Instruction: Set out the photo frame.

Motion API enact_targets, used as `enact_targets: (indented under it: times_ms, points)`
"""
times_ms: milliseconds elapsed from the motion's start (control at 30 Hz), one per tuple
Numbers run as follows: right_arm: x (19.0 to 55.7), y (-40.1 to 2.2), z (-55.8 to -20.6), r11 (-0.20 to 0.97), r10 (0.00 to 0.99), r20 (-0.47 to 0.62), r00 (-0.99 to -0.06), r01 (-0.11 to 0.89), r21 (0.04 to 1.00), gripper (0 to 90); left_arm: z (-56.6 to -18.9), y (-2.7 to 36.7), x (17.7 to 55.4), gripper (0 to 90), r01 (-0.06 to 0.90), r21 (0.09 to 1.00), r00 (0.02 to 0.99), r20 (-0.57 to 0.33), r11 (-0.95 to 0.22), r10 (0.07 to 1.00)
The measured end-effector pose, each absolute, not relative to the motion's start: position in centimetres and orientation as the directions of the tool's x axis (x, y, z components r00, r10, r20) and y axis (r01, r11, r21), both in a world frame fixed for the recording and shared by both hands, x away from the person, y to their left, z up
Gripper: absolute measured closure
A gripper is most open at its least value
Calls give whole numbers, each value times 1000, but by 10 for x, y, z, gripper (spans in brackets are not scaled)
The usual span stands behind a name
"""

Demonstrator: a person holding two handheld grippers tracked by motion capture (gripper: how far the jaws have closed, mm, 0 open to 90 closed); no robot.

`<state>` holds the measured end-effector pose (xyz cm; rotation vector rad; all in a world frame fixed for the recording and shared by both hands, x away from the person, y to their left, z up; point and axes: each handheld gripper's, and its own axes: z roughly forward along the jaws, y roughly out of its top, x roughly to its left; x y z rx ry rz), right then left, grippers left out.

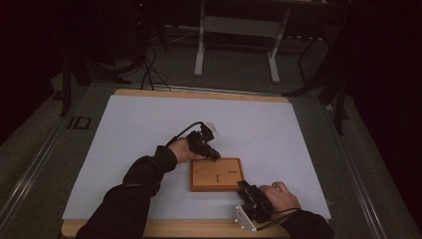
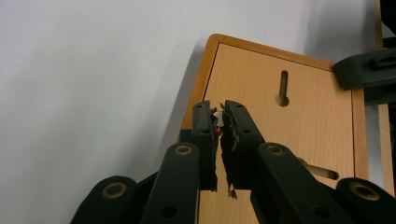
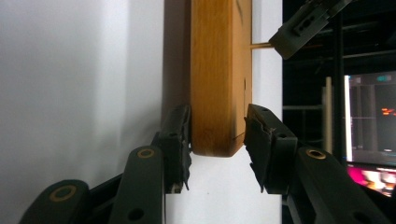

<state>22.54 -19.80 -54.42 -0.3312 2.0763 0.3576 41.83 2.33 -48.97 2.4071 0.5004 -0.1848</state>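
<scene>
- Board (image 1: 216, 174) flat on surface (image 1: 149, 129); our right hand-held gripper (image 3: 218, 135) straddles its corner to steady it, jaws not yet clamped
- Left hand-held gripper (image 2: 219, 122) closed on small pale bit above board

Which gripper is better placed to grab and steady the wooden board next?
Probably the right gripper: its jaws already straddle the near edge of the wooden board, one pad touching. The left gripper is shut on a small peg above the board's top face.

The left gripper (image 2: 219, 135) pinches something too small to identify. The board (image 2: 299, 130) runs off the frame's bottom, its lower slot partly behind a finger.
</scene>
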Motion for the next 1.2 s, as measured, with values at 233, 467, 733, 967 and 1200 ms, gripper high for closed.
enact_targets:
  times_ms: [233, 467, 733, 967, 1200]
  points:
    - [225, -198, -551, 918, -126, -894, -430, -392, 59, 660, -489, 23, 419, 840, 398, 578, 917, -258, -713, 303]
    - [224, -200, -554, 907, -169, -906, -387, -420, 10, 672, -489, 22, 419, 818, 404, 576, 915, -262, -710, 308]
    - [229, -201, -541, 903, -166, -887, -430, -429, 39, 680, -478, 34, 404, 248, 352, 628, 931, -158, -694, 328]
    - [238, -200, -518, 900, -142, -844, -517, -422, 107, 688, -465, 61, 390, 54, 357, 685, 908, -96, -635, 407]
    - [250, -199, -501, 900, -152, -795, -587, -415, 134, 689, -450, 103, 376, 54, 372, 738, 883, -94, -563, 460]
